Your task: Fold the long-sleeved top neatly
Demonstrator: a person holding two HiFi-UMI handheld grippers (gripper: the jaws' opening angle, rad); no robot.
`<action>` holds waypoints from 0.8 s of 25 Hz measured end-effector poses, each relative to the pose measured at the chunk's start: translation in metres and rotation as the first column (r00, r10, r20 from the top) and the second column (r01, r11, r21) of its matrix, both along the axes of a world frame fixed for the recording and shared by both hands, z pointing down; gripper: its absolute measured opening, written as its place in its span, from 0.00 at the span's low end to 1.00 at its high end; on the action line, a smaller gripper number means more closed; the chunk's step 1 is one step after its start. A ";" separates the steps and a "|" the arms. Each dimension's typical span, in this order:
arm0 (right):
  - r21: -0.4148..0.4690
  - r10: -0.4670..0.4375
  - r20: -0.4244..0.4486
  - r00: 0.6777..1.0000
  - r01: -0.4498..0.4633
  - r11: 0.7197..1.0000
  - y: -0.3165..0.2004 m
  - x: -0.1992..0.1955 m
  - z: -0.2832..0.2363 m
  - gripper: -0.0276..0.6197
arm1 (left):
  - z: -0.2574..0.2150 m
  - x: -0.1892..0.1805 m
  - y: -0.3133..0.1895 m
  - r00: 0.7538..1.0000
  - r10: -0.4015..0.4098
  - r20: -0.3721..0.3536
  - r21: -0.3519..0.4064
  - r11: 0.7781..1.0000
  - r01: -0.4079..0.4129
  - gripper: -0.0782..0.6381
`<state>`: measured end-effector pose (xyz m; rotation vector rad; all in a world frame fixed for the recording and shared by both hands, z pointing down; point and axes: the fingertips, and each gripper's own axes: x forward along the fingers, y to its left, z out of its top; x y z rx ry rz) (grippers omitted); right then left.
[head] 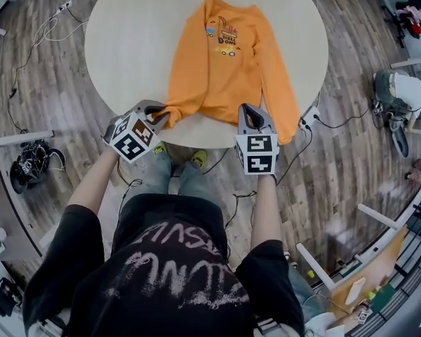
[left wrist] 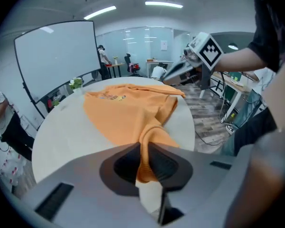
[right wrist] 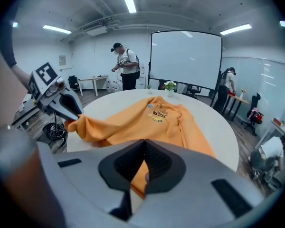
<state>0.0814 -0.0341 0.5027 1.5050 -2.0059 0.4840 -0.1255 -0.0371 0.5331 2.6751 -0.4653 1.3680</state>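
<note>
Orange top [head: 221, 69], face-up; hem apparently lifted

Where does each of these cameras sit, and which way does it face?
Head view: on the person's head, facing down at the table and orange top; arms, torso, legs show.
Left gripper view: on the left gripper, looking along jaws pinching the top's sleeve; right arm shows.
Right gripper view: on the right gripper, facing across the top, jaws shut on its hem; left arm shows.
Shared: each gripper view catches the other gripper.
</note>
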 end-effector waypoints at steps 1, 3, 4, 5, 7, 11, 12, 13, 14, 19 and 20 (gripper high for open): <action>-0.003 -0.009 -0.004 1.000 0.009 1.000 -0.002 -0.003 -0.001 0.05 | -0.010 -0.010 -0.014 1.000 -0.022 -0.015 0.018 1.000 0.022 0.19; -0.007 -0.020 -0.017 1.000 0.020 1.000 -0.007 -0.012 -0.003 0.05 | -0.032 -0.035 -0.046 0.997 -0.069 -0.041 0.065 0.995 0.071 0.19; -0.009 -0.023 -0.023 0.999 0.022 1.000 -0.010 -0.018 -0.003 0.05 | -0.042 -0.051 -0.063 0.995 -0.089 -0.050 0.090 0.992 0.093 0.19; -0.013 -0.026 -0.029 0.999 0.026 1.000 -0.012 -0.024 -0.003 0.05 | -0.051 -0.067 -0.080 0.993 -0.108 -0.056 0.112 0.987 0.114 0.19; -0.027 -0.038 -0.042 0.998 0.037 0.999 -0.015 -0.039 -0.002 0.05 | -0.065 -0.100 -0.112 0.987 -0.150 -0.065 0.147 0.976 0.158 0.19; -0.065 -0.054 -0.063 0.997 0.050 0.997 -0.017 -0.066 0.001 0.05 | -0.083 -0.158 -0.163 0.967 -0.236 -0.093 0.181 0.951 0.249 0.19; -0.073 -0.052 -0.068 0.996 0.047 0.996 -0.018 -0.071 0.002 0.06 | -0.085 -0.171 -0.174 0.962 -0.253 -0.098 0.187 0.945 0.267 0.19; -0.081 -0.051 -0.075 0.996 0.045 0.996 -0.019 -0.075 0.003 0.07 | -0.085 -0.185 -0.185 0.958 -0.270 -0.100 0.193 0.939 0.285 0.19; -0.089 -0.050 -0.083 0.995 0.043 0.995 -0.019 -0.080 0.006 0.07 | -0.084 -0.198 -0.195 0.952 -0.287 -0.101 0.198 0.932 0.302 0.19; -0.126 -0.050 -0.092 0.995 0.038 0.991 -0.022 -0.105 0.014 0.08 | -0.063 -0.251 -0.236 0.935 -0.344 -0.088 0.192 0.915 0.355 0.19; -0.133 -0.055 -0.090 0.994 0.043 0.990 -0.022 -0.110 0.014 0.08 | -0.060 -0.257 -0.242 0.934 -0.348 -0.083 0.192 0.914 0.358 0.19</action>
